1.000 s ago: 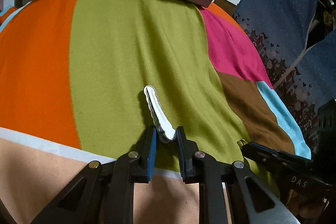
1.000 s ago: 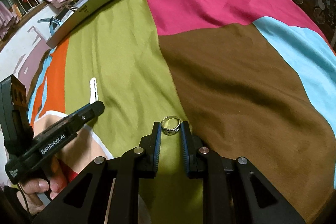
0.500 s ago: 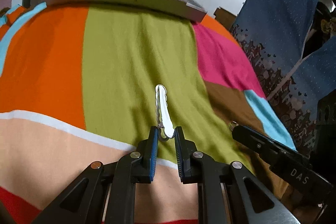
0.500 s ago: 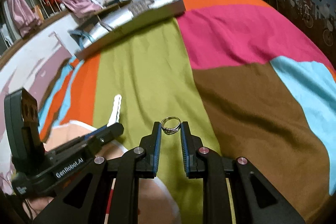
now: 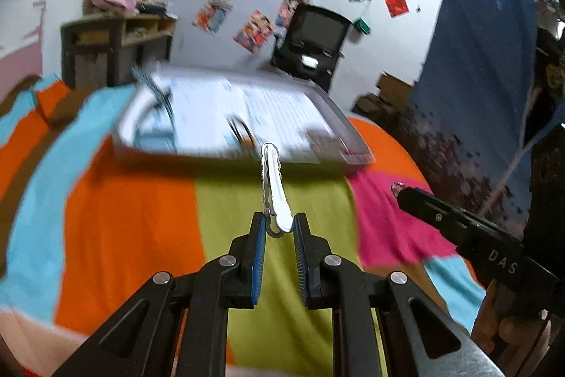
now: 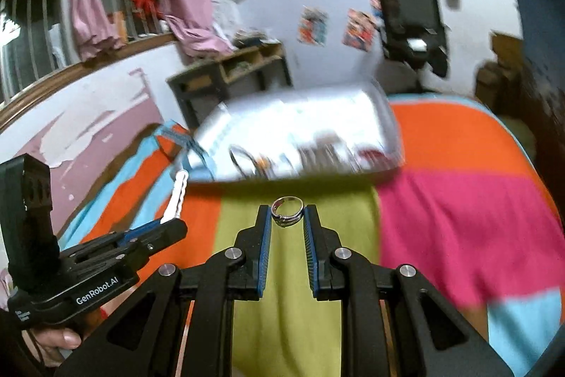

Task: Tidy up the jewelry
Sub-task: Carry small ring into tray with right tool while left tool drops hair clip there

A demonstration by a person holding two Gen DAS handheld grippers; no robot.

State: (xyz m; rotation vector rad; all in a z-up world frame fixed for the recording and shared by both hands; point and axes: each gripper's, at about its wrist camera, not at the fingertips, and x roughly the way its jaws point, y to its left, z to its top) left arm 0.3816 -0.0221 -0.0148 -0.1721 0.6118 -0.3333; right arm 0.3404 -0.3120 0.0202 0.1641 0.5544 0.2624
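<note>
Left black two-finger gripper (image 5: 279, 228) with blue pads, jaws closed on the base of a white scalloped hair clip (image 5: 272, 186) pointing forward, held level beside the right black gripper (image 6: 286, 218), jaws pinching a silver ring (image 6: 286, 211) at the fingertips.

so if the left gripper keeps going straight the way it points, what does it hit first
Probably the near rim of the tray. The left gripper holds a white hair clip whose tip already overlaps that rim in the picture, so the clip would likely touch before the gripper. Blur leaves depth unclear.
</note>
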